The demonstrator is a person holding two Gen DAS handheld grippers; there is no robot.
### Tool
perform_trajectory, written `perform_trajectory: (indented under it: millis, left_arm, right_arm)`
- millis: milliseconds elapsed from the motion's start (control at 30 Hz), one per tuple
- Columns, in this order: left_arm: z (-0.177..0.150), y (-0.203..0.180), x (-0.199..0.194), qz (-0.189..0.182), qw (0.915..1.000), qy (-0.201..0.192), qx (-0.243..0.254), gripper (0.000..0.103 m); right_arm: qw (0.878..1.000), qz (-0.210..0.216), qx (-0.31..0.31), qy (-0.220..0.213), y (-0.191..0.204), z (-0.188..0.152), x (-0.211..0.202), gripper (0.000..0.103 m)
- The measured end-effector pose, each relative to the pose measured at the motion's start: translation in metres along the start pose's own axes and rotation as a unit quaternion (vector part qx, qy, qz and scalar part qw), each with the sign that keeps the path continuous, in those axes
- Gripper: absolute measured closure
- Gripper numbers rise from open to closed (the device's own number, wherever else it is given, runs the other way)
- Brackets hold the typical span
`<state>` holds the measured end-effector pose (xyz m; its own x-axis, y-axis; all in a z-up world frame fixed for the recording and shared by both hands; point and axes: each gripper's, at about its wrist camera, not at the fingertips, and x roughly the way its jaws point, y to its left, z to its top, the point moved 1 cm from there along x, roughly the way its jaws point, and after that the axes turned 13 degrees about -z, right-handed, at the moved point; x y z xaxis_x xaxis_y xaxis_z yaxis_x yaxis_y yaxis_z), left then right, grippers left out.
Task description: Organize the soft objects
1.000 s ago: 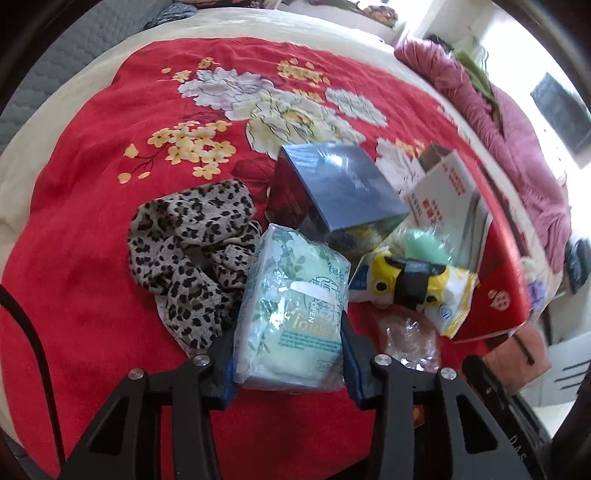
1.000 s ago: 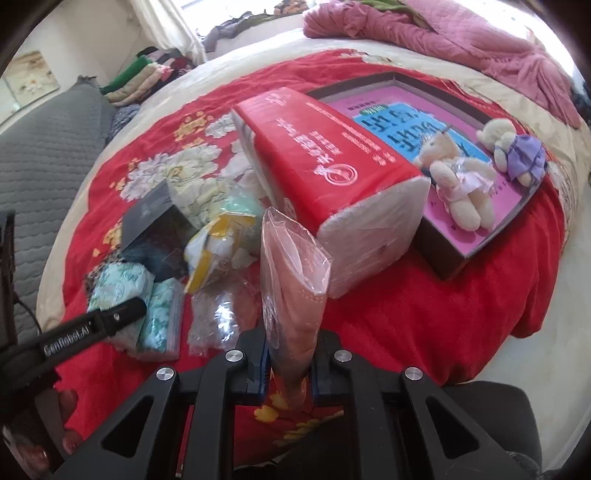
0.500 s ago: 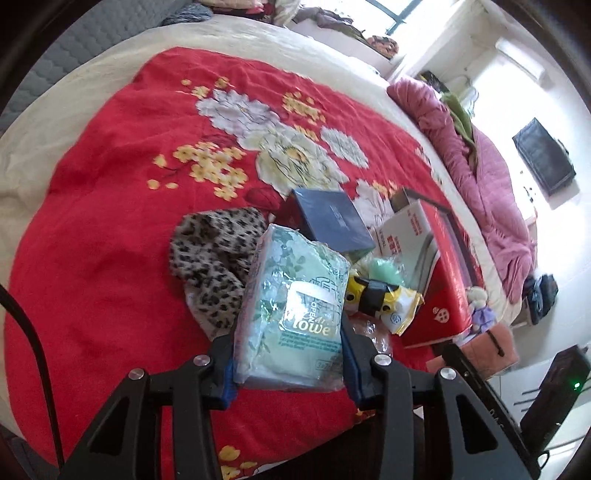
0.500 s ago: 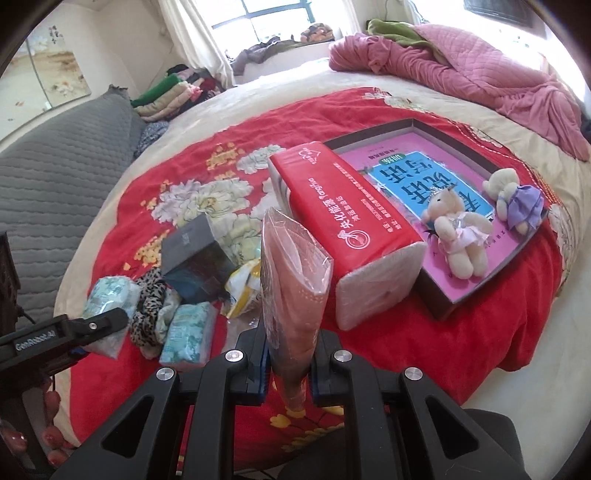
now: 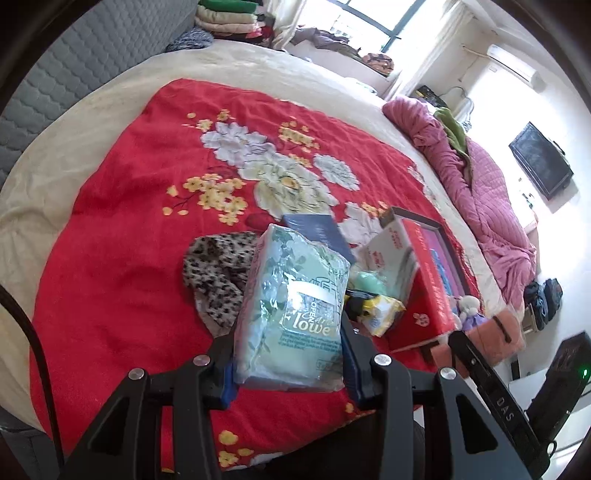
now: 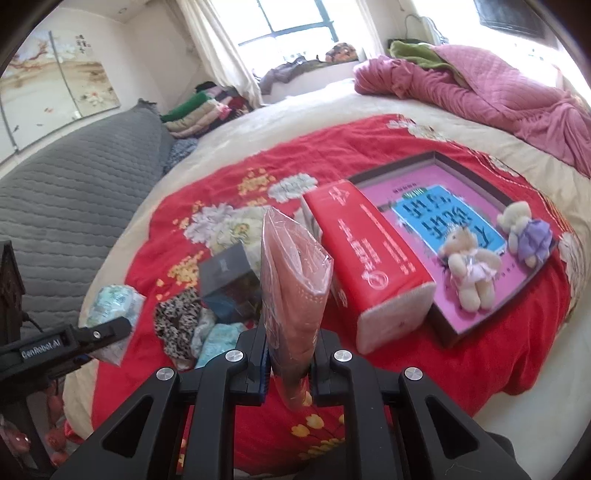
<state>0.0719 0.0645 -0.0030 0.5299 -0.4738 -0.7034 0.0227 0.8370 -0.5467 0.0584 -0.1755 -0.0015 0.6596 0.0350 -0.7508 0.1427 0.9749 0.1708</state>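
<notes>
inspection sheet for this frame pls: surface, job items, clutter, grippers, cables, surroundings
Surface: red floral blanket over a cream bedspread.
Job's things: green tissue pack held off the bed; pink item in clear wrap held upright; leopard-print cloth, second tissue pack, two plush bears lying on the pink tray.
Clutter: dark blue box, red tissue brick, yellow packet.
Grippers: left gripper shut on the green tissue pack; right gripper shut on the pink item.
Cables: black cable at left edge.
Surroundings: pink quilt, grey headboard, folded clothes, window, wall TV.
</notes>
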Motion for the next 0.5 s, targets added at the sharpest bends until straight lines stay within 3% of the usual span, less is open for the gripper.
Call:
perform_trajectory:
  millis: [500]
  left_arm:
    - [-0.013,-0.065,-0.003,-0.017,0.9981,0.002,0.059,0.058]
  right_arm:
    - [0.998,0.019,-0.051,-0.039,-0.003,0.023,-0.036,0.088]
